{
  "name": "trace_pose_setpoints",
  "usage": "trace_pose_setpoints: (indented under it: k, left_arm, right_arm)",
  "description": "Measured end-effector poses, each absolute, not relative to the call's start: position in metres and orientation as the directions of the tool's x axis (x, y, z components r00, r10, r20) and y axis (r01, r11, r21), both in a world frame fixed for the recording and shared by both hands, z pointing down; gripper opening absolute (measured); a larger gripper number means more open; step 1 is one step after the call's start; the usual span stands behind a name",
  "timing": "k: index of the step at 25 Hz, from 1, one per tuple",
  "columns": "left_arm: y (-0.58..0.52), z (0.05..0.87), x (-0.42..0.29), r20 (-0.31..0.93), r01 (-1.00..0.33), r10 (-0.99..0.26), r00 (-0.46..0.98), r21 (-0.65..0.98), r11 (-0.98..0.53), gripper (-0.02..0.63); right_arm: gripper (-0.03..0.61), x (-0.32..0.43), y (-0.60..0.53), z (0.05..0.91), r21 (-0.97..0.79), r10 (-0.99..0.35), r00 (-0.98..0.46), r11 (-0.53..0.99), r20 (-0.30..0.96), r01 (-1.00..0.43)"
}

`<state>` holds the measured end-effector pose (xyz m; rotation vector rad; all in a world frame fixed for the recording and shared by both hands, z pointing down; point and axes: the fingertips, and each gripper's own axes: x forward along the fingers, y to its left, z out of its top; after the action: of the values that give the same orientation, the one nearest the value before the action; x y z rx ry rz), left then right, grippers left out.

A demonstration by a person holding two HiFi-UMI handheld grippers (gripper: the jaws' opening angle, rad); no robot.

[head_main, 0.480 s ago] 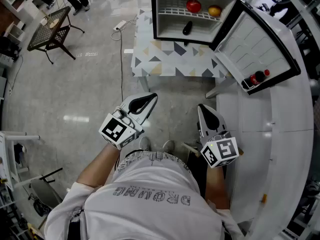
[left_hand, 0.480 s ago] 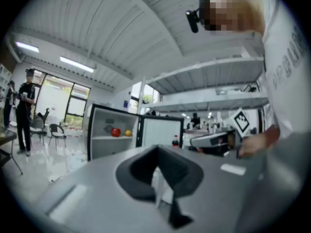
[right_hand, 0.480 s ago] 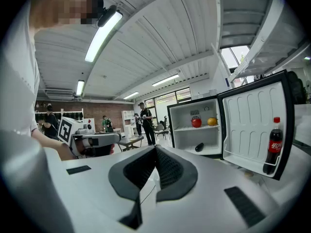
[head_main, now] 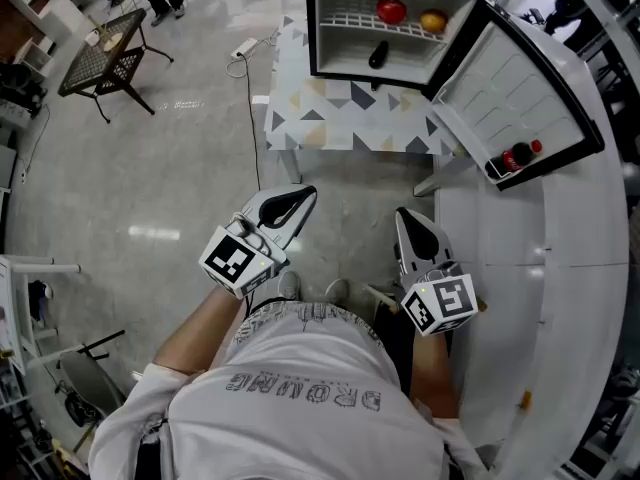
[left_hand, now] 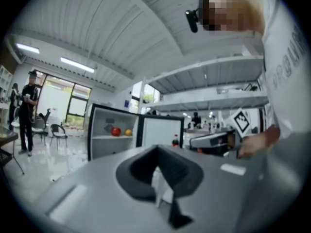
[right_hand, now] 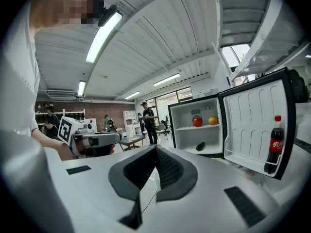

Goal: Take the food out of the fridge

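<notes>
The small fridge [head_main: 330, 28] stands open on a table at the top of the head view, well ahead of both grippers. On its shelf sit a red fruit [head_main: 391, 10] and an orange fruit [head_main: 433, 21]; a dark oblong item [head_main: 378, 55] lies on the fridge floor. A cola bottle [head_main: 515, 155] stands in the door rack. My left gripper [head_main: 300, 196] and right gripper [head_main: 408, 218] hang side by side near my waist, both shut and empty. The right gripper view shows the red fruit [right_hand: 197, 121], orange fruit [right_hand: 213, 121] and bottle [right_hand: 276, 144] beyond its shut jaws.
A table with a triangle-patterned cloth [head_main: 350, 118] carries the fridge. The open door [head_main: 520, 98] swings out to the right beside a white curved counter [head_main: 560, 298]. A cable [head_main: 245, 118] runs over the grey floor; a dark mesh side table [head_main: 100, 63] stands far left.
</notes>
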<state>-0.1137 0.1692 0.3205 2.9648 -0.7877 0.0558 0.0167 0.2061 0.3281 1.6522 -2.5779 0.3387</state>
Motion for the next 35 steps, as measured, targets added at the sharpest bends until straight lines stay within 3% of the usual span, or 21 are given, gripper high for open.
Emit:
trace_pose_setpoints:
  k: [35]
  left_arm:
    - [0.195, 0.334, -0.072, 0.083, -0.554, -0.549, 0.831, 0.04, -0.832, 0.007]
  right_arm:
    - [0.002, 0.077, 0.224, 0.348, -0.207, -0.885, -0.44, 0.407, 0.149, -0.889]
